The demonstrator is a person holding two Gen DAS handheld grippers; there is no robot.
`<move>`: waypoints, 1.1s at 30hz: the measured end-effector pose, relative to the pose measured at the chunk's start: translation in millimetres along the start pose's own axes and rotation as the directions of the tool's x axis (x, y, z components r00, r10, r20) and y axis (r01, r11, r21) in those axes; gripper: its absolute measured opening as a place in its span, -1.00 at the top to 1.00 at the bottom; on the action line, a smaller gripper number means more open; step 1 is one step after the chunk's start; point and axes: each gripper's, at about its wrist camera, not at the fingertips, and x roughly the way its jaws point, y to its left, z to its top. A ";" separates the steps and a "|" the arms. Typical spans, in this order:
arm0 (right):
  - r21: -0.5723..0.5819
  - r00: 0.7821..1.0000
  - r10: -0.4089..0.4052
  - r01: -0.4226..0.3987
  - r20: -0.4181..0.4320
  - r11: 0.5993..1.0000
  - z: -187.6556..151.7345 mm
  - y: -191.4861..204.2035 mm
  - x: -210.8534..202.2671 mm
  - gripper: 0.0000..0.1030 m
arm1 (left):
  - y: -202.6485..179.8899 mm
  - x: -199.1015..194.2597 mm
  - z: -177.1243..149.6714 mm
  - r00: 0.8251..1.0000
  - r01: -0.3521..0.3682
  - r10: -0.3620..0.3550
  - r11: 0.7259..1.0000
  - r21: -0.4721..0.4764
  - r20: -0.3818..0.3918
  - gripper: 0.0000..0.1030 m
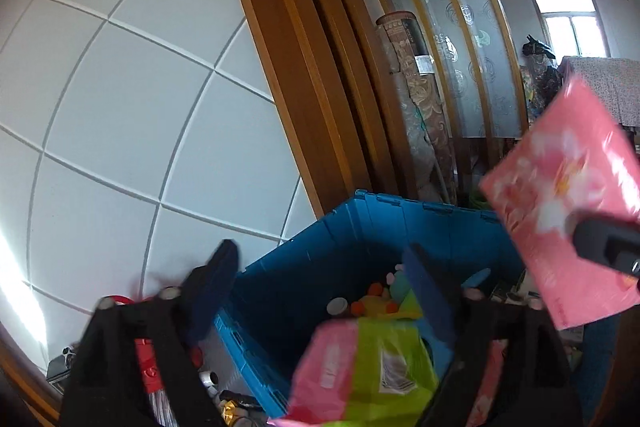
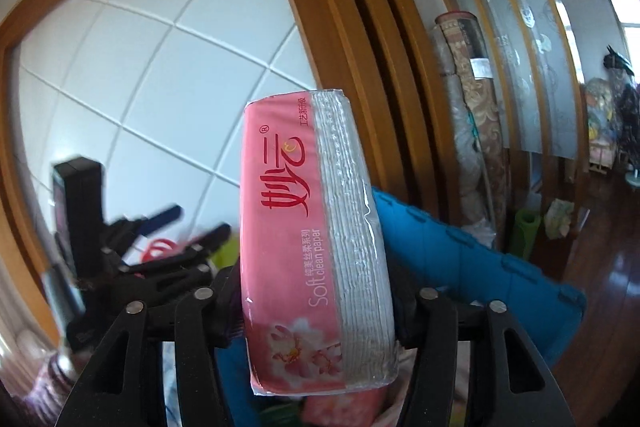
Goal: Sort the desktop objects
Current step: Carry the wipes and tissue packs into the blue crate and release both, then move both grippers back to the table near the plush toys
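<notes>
My right gripper (image 2: pixel 316 307) is shut on a pink tissue pack (image 2: pixel 304 235) and holds it upright in the air above a blue plastic crate (image 2: pixel 480 259). The same pack shows at the right of the left wrist view (image 1: pixel 568 203). My left gripper (image 1: pixel 320 275) is open above the blue crate (image 1: pixel 360 227). A pink and green packet (image 1: pixel 360 367) shows blurred below the fingers, and I cannot tell if it is touching them. Small colourful items (image 1: pixel 380 295) lie inside the crate.
A white tiled wall (image 1: pixel 120 107) and a brown wooden frame (image 1: pixel 288 67) stand behind the crate. A rolled carpet (image 1: pixel 420 99) leans at the frame. Red-handled and small objects (image 1: pixel 152 367) lie left of the crate. My left gripper shows at the left of the right wrist view (image 2: pixel 188 227).
</notes>
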 end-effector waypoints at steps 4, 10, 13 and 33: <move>0.009 0.999 -0.010 0.009 0.035 1.000 9.1 -9.9 11.5 -0.60 | 0.5 17.6 2.2 0.999 -0.017 0.017 1.000 -0.011 -0.032 -1.00; 0.023 0.995 0.046 -0.048 0.088 0.999 8.4 -9.1 8.7 -0.65 | 27.1 10.7 -27.0 0.996 -0.065 0.061 0.996 -0.067 -0.061 -1.00; 0.017 0.992 0.067 -0.069 0.104 0.997 2.4 -0.5 5.3 -0.76 | 35.0 5.6 -37.1 0.994 -0.100 0.095 0.992 -0.080 -0.059 -1.00; -0.038 0.980 0.188 -0.186 0.059 0.982 -40.1 121.1 0.0 -0.95 | 139.8 -79.9 -169.8 0.976 -0.217 0.208 0.955 -0.202 -0.063 -1.00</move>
